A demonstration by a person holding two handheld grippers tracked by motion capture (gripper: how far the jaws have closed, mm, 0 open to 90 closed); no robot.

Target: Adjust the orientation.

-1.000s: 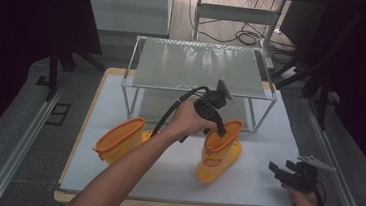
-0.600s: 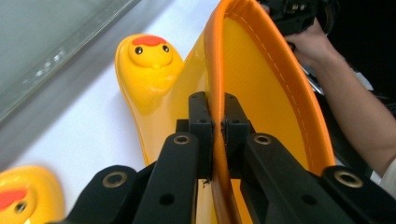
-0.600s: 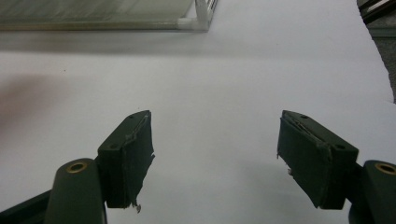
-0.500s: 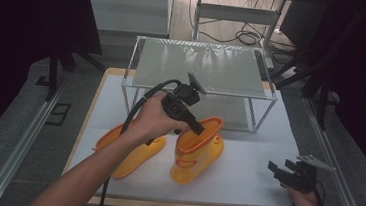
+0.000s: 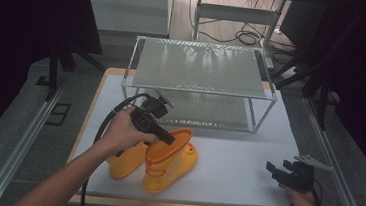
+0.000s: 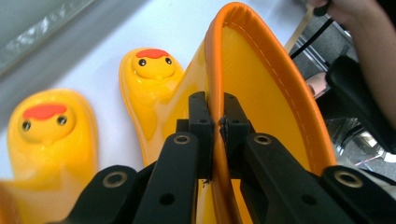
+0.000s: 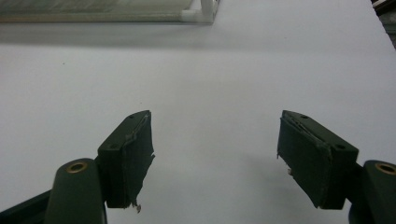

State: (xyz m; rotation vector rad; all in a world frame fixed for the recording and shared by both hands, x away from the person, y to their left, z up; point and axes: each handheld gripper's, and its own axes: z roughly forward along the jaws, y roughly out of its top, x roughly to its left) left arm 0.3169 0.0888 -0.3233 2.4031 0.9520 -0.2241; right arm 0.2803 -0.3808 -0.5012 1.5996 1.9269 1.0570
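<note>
A white-topped table (image 5: 244,178) is taking up the middle of the high view, with a two-tier wire shelf rack (image 5: 201,67) standing across its upper centre. Below the rack, in the lower left of centre, two yellow duck-faced rubber boots are sitting side by side, touching or all but touching. The nearer boot (image 5: 168,159) is standing upright on its sole with its open top facing up; the other boot (image 5: 125,161) is lying just to its left, partly hidden under the person's left hand (image 5: 123,135).

The left gripper (image 6: 214,122) is clamping the orange rim of the upright boot: in the left gripper view the two black jaws are pressing together on that thin rim, one pad inside the shaft and one outside. In that same view both duck faces are showing at the left, the held boot's toe in the upper middle and the second boot's toe lower left.

The right gripper (image 7: 215,144) is resting at the lower right of the high view, well apart from the boots, its jaws standing wide apart over bare white table with nothing between them.

The step in hand appears to be setting the held boot beside its mate to make a pair. The next move probably calls for settling the sole flat, toes lined up, then opening the jaws without tipping the soft shaft over.
</note>
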